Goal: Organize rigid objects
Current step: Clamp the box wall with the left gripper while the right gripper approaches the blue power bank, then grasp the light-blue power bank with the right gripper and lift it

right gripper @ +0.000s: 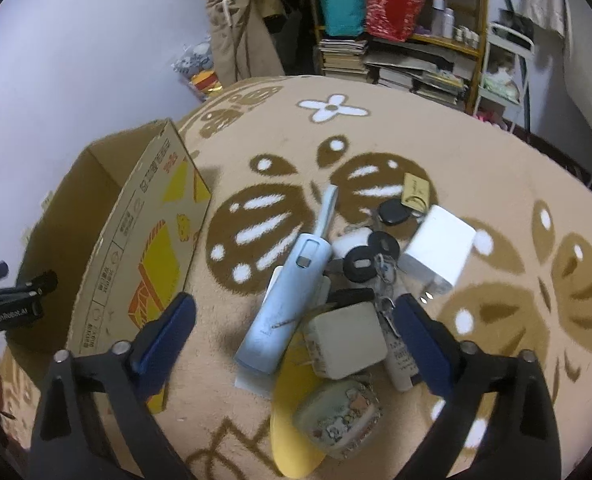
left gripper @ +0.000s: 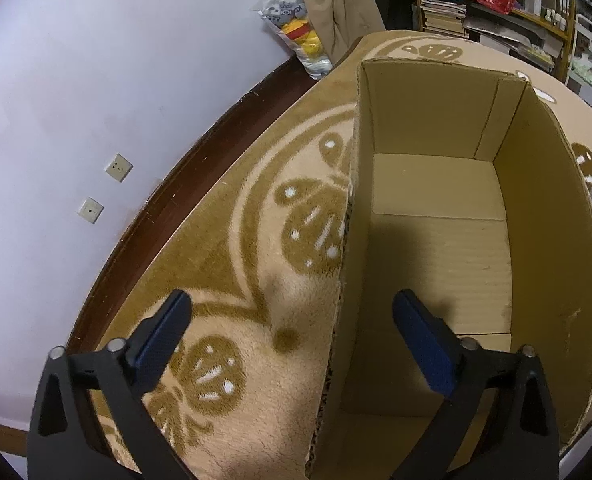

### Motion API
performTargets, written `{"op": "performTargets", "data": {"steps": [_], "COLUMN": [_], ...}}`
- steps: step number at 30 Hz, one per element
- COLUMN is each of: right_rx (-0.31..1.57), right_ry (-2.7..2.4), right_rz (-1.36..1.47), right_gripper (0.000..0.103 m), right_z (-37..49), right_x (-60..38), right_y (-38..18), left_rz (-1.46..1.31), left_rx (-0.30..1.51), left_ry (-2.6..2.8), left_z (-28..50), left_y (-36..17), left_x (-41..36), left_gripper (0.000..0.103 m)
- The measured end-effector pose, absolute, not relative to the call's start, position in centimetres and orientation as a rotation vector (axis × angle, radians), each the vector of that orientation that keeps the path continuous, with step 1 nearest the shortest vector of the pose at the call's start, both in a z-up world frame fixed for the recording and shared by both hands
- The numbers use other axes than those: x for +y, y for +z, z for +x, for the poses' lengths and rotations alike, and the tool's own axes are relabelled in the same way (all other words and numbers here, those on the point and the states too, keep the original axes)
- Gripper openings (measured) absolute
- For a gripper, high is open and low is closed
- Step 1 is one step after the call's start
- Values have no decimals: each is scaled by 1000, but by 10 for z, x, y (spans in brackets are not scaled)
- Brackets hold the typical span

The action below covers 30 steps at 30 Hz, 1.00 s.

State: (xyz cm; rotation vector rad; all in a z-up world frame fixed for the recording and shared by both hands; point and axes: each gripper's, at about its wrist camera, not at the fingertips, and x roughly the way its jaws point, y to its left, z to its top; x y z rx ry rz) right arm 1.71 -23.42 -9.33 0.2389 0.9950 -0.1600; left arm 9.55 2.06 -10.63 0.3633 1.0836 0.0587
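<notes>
Two wide-open, empty claws: left claw [left gripper: 292, 312] over one empty box [left gripper: 435, 240]; right claw [right gripper: 294, 316] above two chargers [right gripper: 439, 252], one blue lighter [right gripper: 292, 292], keys [right gripper: 369, 256].

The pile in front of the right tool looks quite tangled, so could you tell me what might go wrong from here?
1. The blue lighter lies across the grey charger and a yellow item, so lifting one may drag the others.
2. The keys are chained together and could snag.
3. The left tool straddles the box wall and could knock it.
</notes>
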Motion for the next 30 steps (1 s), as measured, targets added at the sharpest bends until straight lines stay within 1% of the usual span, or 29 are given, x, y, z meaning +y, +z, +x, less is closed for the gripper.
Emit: {"op": "performTargets", "data": {"steps": [1, 2, 3, 6, 8, 9, 10, 12, 14, 15, 16, 17, 20, 22, 23, 24, 25, 29, 30], "right_rx": [996, 996, 999, 1029, 1037, 1041, 1046, 1053, 1065, 1076, 1084, 1090, 1117, 1116, 1117, 1115, 1115, 1127, 1135], "right_ry": [-158, -153, -143, -121, -123, -120, -119, -120, -118, -121, -123, -122, -122, -122, -121, -122, -121, -142, -152], "right_rz": [229, 230, 237, 258, 254, 252, 245, 230, 218, 209, 203, 203, 213, 208, 209, 214, 216, 237, 236], "right_gripper": [100, 97, 91, 89, 85, 81, 80, 73, 67, 66, 66, 66, 66, 65, 63, 56, 53, 52, 45], "right_z": [20, 22, 22, 28, 30, 32, 34, 37, 40, 42, 43, 44, 46, 47, 48, 48, 48, 53, 54], "right_x": [-232, -232, -233, -235, -235, -235, -234, -233, -231, -230, -229, -228, -228, -227, -226, -226, -226, -226, -226], "right_y": [-95, -96, -97, -105, -108, -109, -111, -113, -116, -117, -120, -122, -128, -130, -130, -131, -132, -137, -138], "left_rz": [365, 371, 379, 416, 437, 447, 452, 458, 451, 444, 437, 429, 382, 365, 360, 358, 360, 357, 348], "left_rx": [1090, 1098, 1103, 1101, 1102, 1104, 1103, 1106, 1126, 1139, 1151, 1161, 1195, 1202, 1201, 1194, 1192, 1188, 1191], "left_ry": [53, 46, 38, 23, 13, 9, 8, 6, 9, 12, 14, 15, -2, -15, -19, -21, -24, -25, -24], "left_z": [96, 95, 96, 94, 93, 93, 92, 92, 94, 94, 95, 96, 98, 97, 96, 95, 94, 94, 94], "left_y": [-108, -110, -111, -116, -118, -119, -120, -120, -122, -124, -125, -127, -129, -129, -129, -128, -127, -127, -126], "left_x": [20, 18, 16, 7, 3, 0, -1, -2, -1, 0, 1, 3, 7, 7, 7, 6, 5, 4, 5], "left_gripper": [96, 96, 96, 96, 88, 86, 83, 77, 59, 56, 51, 44, 30, 24, 22, 20, 19, 18, 18]}}
